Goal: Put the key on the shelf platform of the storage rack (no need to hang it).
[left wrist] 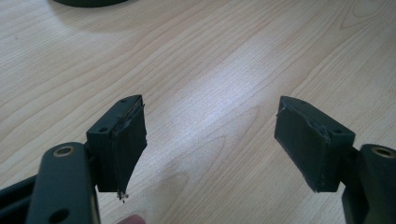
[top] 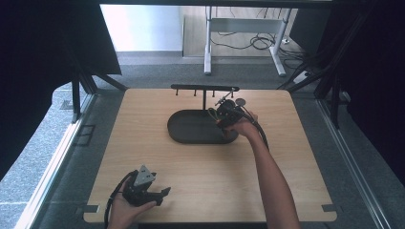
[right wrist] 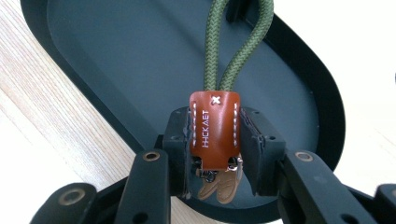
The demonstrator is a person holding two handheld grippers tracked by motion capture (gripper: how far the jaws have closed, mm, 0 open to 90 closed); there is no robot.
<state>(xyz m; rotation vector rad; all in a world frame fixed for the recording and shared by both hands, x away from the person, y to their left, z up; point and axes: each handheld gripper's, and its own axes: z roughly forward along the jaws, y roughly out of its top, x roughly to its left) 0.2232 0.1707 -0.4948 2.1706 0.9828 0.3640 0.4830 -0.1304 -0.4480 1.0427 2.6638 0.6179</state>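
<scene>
Your right gripper (right wrist: pixel 215 144) is clamped on a brown leather tab (right wrist: pixel 215 128) with white stitching, right in the middle of the right gripper view. A braided olive-green cord loop (right wrist: pixel 236 51) rises out of the tab toward the top of the frame. Small tan charms (right wrist: pixel 223 185) dangle just below the tab, between the jaws. All of this hangs over the dark oval tray (right wrist: pixel 116 51), smooth and matte, with a raised rim.

In the high view your right gripper (top: pixel 228 113) sits at the tray's (top: pixel 191 129) right end, centre of the frame, close beside the black T-shaped rack (top: pixel 204 88) with small pegs standing at the tray's far edge.

Your left gripper (left wrist: pixel 210 140) is spread wide with nothing between its jaws, above bare, pale wood-grain bench (left wrist: pixel 224 56). In the high view it (top: pixel 160 194) sits at the lower left, near the bench's (top: pixel 286 181) front edge, well apart from the tray.
</scene>
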